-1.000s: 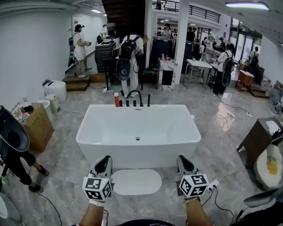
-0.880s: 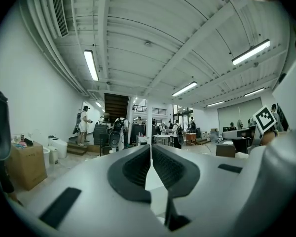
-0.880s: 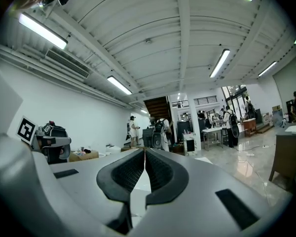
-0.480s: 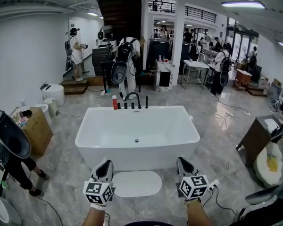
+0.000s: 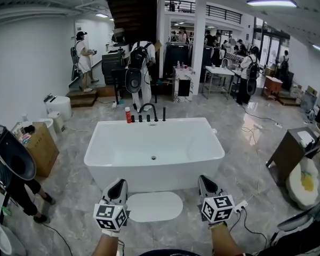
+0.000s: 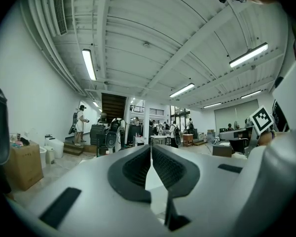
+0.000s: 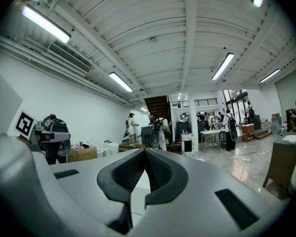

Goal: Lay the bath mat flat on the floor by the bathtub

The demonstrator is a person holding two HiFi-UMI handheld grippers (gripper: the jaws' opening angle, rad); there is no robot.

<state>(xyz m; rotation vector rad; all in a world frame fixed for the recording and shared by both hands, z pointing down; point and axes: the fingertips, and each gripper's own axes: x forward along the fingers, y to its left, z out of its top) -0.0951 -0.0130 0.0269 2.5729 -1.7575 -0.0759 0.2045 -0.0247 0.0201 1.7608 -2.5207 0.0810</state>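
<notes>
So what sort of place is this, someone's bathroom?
Probably not a home bathroom, more likely a big open showroom or workshop hall. A freestanding bathtub with a bath mat stands mid-floor, a toilet sits by the wall, and several people stand among tables behind.

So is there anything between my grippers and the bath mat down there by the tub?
Nothing visible. The bath mat lies flat on the floor just in front of the bathtub, between the left gripper and the right gripper. Only floor separates each from the mat. Both grippers are shut and empty.
</notes>
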